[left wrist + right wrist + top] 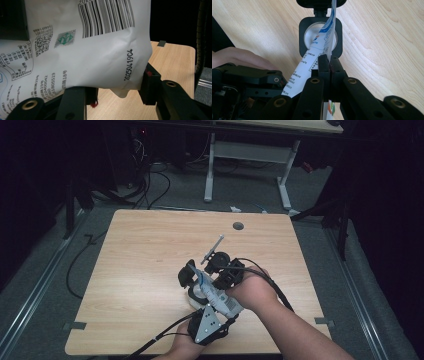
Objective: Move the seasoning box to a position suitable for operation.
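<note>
White packet (100,57) carrying black stamp "20250419C4" running sideways right of centre, barcode sitting along the top edge, QR code and green emblem showing upper left (smaller print staying illegible)

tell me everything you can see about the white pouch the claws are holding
The pouch is soft white packaging, creased and bulging, printed with a black barcode, a QR code, a green stamp, a date code and small text, with blue print on one side. It hangs above the wooden table. The left claw grips its body from both sides, and the right claw is shut tight on a thin flat edge of it. Its contents cannot be seen.
</note>
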Demonstrator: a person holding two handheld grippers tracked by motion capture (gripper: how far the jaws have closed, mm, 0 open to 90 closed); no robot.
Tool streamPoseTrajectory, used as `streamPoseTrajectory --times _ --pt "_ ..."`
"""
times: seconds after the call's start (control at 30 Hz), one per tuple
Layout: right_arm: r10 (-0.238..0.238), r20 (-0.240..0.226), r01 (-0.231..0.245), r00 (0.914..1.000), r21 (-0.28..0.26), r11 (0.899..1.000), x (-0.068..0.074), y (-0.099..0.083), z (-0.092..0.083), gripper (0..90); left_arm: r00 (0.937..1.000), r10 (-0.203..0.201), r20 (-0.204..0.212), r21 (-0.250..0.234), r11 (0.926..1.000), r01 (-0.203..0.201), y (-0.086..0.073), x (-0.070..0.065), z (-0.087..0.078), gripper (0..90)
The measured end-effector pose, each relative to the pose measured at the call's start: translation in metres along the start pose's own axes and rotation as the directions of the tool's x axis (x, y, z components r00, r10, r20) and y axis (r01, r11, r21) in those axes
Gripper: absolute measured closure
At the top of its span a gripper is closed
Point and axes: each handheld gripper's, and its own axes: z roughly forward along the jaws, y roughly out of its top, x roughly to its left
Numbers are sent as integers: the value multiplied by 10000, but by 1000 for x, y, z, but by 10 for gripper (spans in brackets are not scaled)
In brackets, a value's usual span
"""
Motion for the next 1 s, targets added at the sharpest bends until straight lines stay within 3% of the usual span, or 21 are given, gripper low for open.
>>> streamPoseTrajectory --times 1.0 --pt "-118 -3 118 9999 174 9998 -1 6 -2 898 10000 -37 -45 -128 9999 36 3 2 -1 582"
